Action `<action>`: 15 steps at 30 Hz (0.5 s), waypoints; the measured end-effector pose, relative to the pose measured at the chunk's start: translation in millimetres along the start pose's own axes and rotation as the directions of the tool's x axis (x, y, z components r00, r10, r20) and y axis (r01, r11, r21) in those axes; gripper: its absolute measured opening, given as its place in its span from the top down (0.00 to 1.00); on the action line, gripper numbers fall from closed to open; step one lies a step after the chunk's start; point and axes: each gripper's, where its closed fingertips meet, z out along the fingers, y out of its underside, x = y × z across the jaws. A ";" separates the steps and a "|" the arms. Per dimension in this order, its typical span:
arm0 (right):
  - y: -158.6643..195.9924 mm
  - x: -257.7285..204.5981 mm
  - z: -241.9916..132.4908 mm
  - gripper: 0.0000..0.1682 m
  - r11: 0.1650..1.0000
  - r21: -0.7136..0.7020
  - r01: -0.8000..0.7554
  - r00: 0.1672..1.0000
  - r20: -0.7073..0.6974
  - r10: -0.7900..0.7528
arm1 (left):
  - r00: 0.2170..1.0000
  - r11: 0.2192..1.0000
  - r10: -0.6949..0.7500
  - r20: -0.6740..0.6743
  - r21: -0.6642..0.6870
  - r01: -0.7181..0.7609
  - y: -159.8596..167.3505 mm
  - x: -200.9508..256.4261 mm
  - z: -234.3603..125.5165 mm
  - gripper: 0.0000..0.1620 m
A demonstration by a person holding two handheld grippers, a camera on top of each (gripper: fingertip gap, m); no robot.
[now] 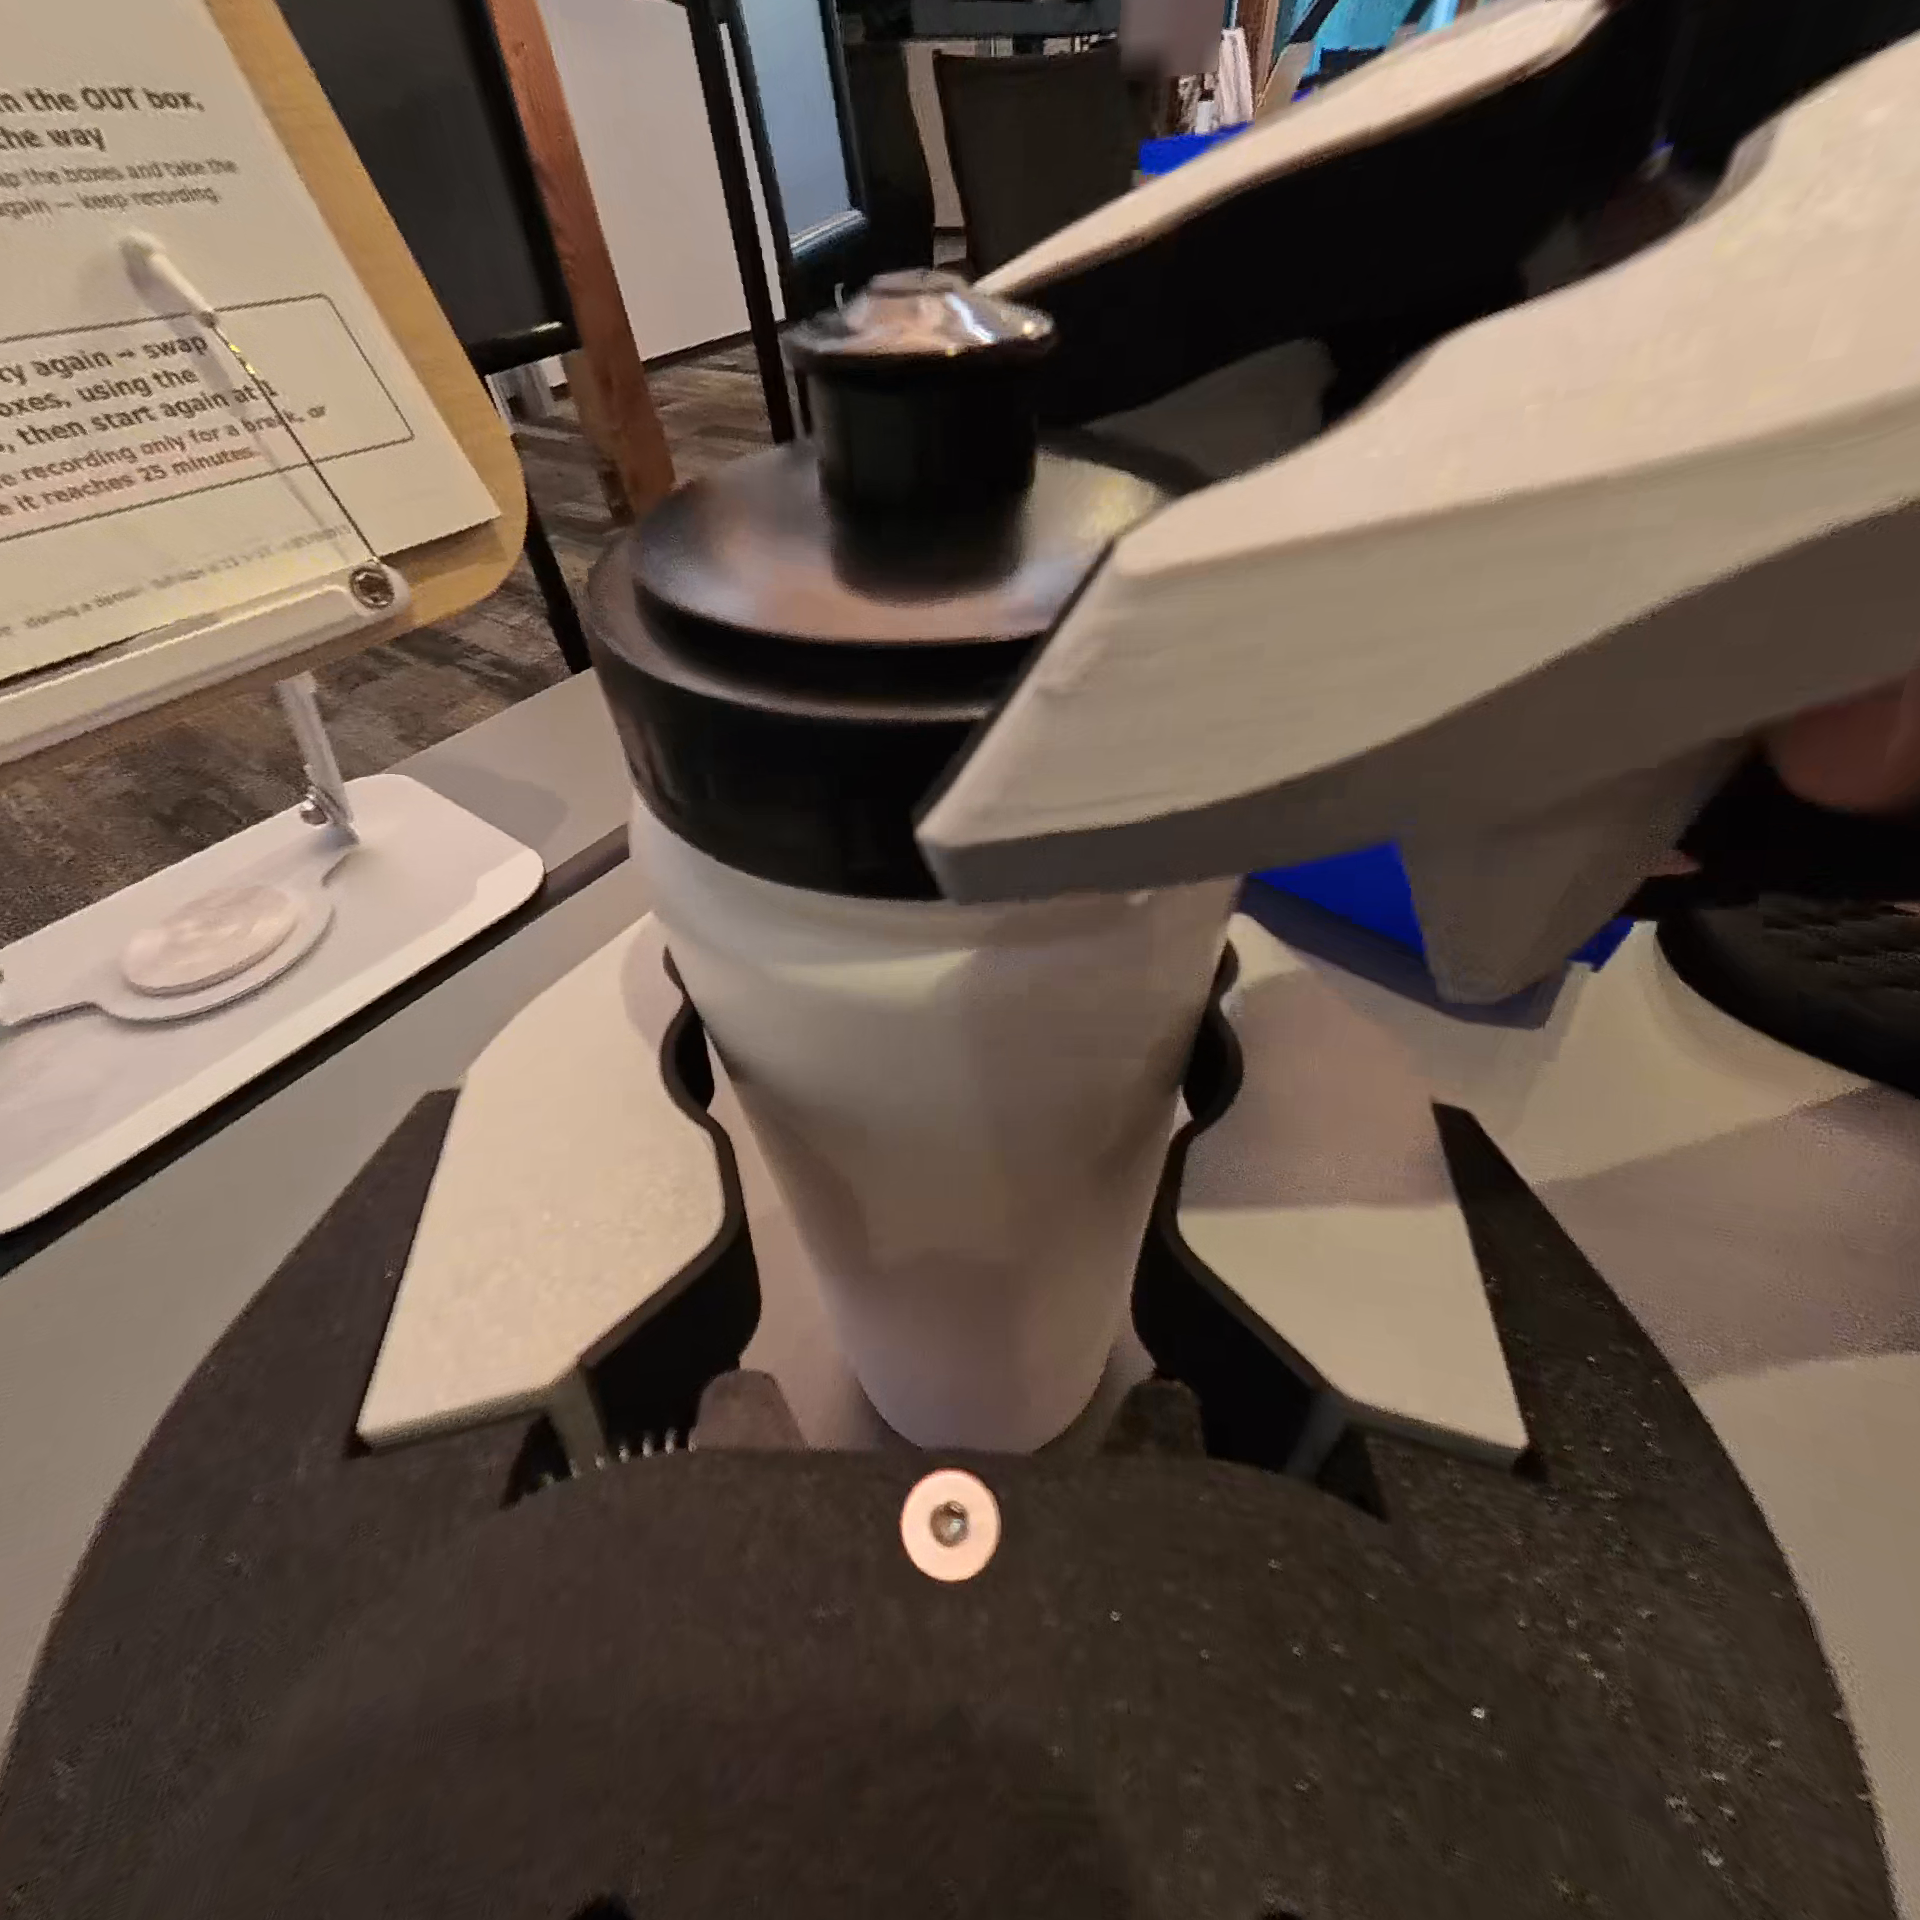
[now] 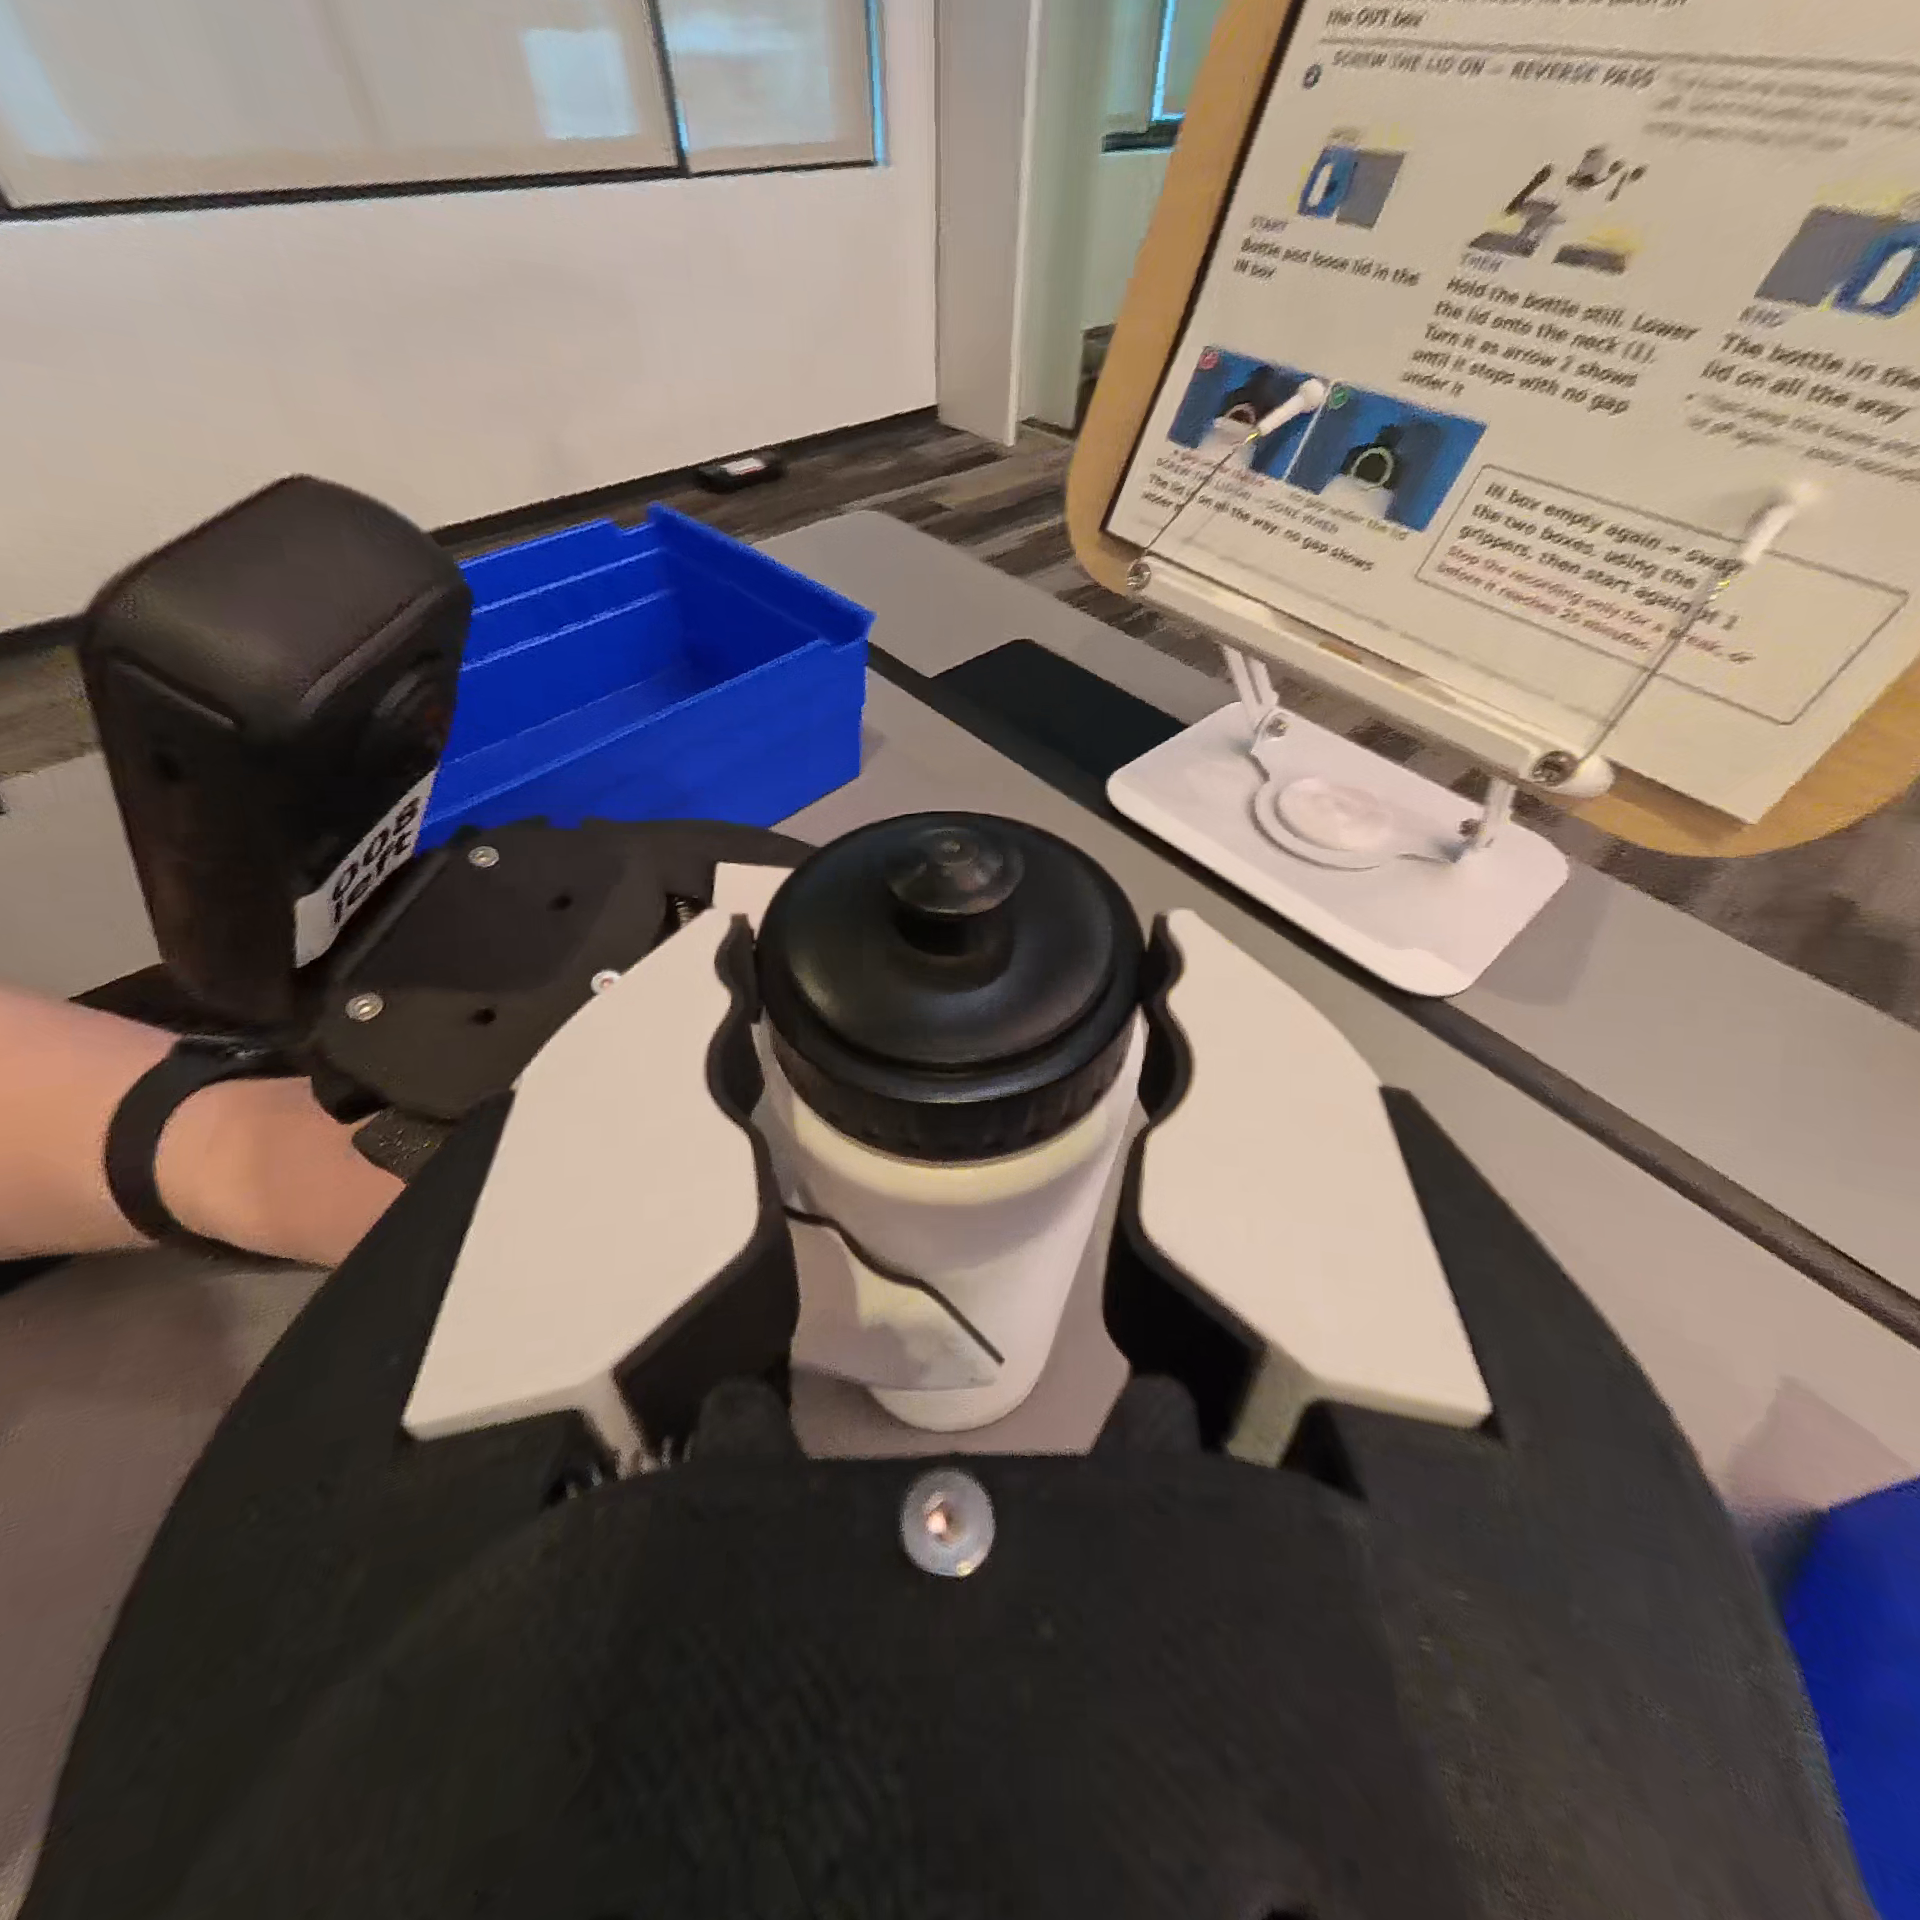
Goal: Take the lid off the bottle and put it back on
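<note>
The bottle (image 1: 935,1122) stands on the table (image 2: 1558,997), left gripper (image 1: 951,1049) clamping its body, right gripper (image 2: 940,997) clamping the lid (image 2: 940,997). Stand (image 2: 1340,894) right, bin (image 2: 644,675) behind-left.

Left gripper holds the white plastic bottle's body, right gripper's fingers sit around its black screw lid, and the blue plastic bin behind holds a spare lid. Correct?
Not quite: the right wrist view shows the blue plastic bin empty. The rest stands: left gripper on the white plastic bottle, right gripper around the black screw lid.
</note>
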 end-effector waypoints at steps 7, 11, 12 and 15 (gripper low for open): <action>2.8 -11.5 -13.7 0.56 0.997 -0.020 0.075 0.927 0.370 -0.062 | 0.984 0.999 0.038 -0.174 0.023 -0.034 0.0 14.9 -4.7 0.44; 5.3 -16.5 -18.6 0.57 0.998 0.003 0.064 0.876 0.480 -0.057 | 0.961 0.998 0.058 -0.271 0.039 -0.049 -0.6 28.0 -6.4 0.44; 4.9 -15.5 -17.2 0.57 0.998 -0.001 0.059 0.884 0.465 -0.052 | 0.964 0.998 0.051 -0.259 0.037 -0.043 -0.9 26.1 -5.9 0.44; 2.7 -10.9 -10.3 0.56 0.999 -0.038 0.001 0.934 0.358 0.012 | 0.979 1.000 0.013 -0.202 0.018 -0.010 -1.2 19.3 -4.1 0.44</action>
